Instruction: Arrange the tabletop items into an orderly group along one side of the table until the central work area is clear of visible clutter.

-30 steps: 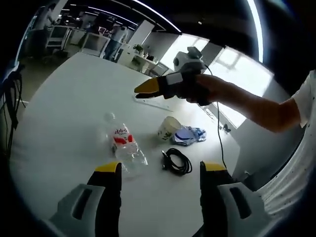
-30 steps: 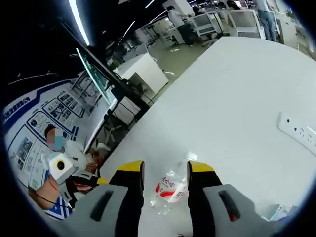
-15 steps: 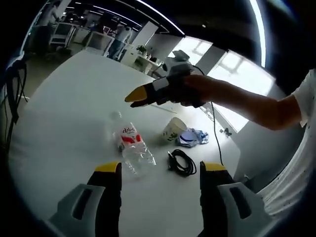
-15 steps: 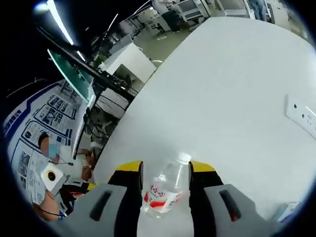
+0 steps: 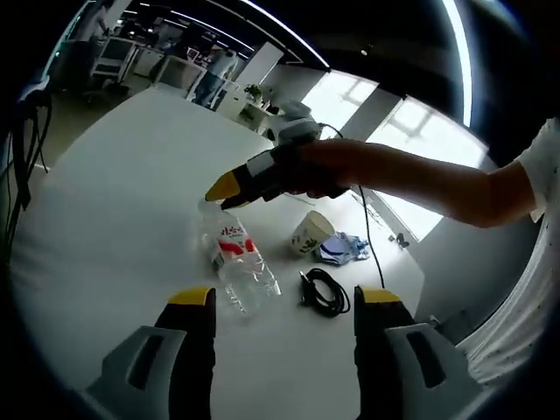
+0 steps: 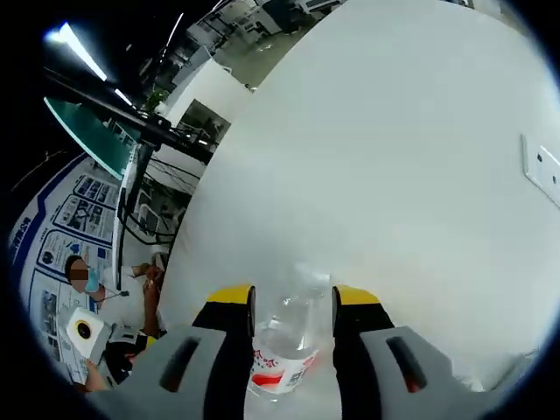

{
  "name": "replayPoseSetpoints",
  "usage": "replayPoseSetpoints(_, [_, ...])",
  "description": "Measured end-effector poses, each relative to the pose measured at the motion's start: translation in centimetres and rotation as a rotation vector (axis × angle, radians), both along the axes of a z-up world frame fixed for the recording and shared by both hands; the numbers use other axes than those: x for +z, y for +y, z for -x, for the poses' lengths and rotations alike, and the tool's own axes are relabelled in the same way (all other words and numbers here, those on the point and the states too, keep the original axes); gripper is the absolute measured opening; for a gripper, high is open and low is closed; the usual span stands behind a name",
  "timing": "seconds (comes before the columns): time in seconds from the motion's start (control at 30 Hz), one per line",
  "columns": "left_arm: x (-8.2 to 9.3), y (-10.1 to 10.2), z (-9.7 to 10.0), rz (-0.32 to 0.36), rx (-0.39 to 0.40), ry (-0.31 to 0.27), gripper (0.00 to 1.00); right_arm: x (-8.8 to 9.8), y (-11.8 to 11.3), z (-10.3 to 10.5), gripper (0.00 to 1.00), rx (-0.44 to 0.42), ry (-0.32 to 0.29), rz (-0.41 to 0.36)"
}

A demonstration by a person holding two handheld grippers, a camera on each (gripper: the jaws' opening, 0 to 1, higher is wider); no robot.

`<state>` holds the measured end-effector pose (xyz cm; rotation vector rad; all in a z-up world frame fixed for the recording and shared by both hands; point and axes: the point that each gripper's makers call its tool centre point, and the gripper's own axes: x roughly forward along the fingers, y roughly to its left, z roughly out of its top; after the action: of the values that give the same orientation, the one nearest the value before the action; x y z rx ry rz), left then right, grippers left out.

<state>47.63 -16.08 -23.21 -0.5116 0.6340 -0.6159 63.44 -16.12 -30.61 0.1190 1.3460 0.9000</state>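
Right gripper (image 6: 292,302) jaws astride bottle (image 6: 284,350), unclosed

The tabletop (image 5: 105,219) is plain white. The bottle (image 5: 234,262) is clear plastic with a red and white label. The paper cup (image 5: 311,233) is cream with a green print, and the crumpled wrapper (image 5: 343,248) beside it is blue and white. The cable (image 5: 320,290) is black. The left claw (image 5: 282,302) and right claw (image 6: 292,302) are dark grey with yellow tips. The power strip (image 6: 542,171) is white.
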Motion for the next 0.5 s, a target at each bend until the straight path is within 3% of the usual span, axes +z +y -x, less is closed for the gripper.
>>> replayPoseSetpoints(0.5, [-0.6, 0.1, 0.2, 0.015, 0.011, 0.005, 0.64, -2.0, 0.9, -0.2, 0.27, -0.062, 0.085, -0.054])
